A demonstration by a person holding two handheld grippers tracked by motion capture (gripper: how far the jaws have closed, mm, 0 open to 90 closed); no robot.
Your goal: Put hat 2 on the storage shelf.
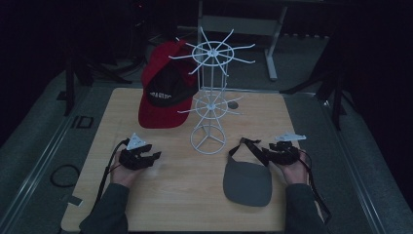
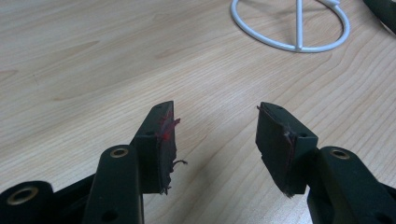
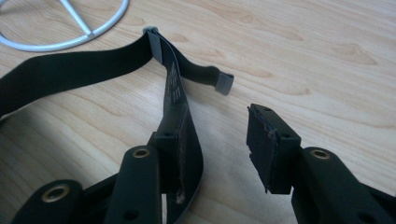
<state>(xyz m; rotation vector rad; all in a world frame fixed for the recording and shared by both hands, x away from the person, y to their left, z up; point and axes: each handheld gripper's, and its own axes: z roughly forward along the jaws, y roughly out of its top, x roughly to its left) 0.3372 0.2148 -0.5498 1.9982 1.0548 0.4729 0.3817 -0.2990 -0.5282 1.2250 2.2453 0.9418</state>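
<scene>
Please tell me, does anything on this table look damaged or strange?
Yes. The pads of the left hand-held gripper are frayed, with loose threads and red marks along the inner edge. The grey fabric visor lies flat on the wooden table beside the white wire rack; the red baseball cap hangs on it.

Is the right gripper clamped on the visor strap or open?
Open. In the right gripper view the right gripper has a wide gap between its jaws; the black strap of the grey visor lies against one jaw, unpinched.
</scene>
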